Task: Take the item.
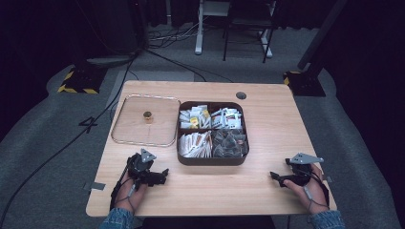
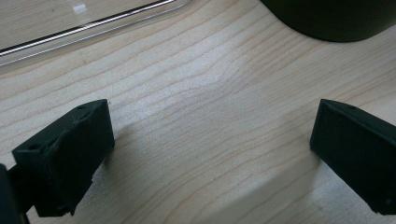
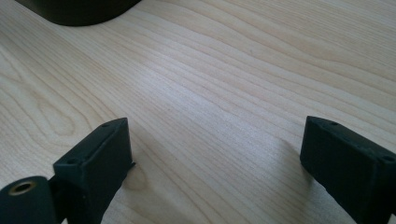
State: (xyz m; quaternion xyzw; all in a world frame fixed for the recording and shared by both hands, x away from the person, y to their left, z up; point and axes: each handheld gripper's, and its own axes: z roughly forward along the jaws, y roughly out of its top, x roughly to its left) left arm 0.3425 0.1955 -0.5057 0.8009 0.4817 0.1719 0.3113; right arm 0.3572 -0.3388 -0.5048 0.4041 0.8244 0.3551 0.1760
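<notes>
At frame centre your dark four-compartment box (image 1: 211,160) holds white sachets and grey tea bags; its clear lid (image 1: 125,129) lies left. Your left gripper (image 1: 162,175) and right gripper (image 1: 274,177) rest gaping, empty.

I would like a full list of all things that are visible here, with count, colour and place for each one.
table: 1, light wood, centre of the high view
box: 1, dark brown, four compartments, middle of the table
packets: many, mostly white, in three compartments; the near right one holds dark clear pouches
lid: 1, clear with a small brass knob, flat on the table left of the box
tape: 1 grey strip, near left table edge
floor plates: 2, black with yellow stripes, on the grey floor behind the table
left gripper: 1, black, open, near left of the table
right gripper: 1, black, open, near right of the table
</notes>
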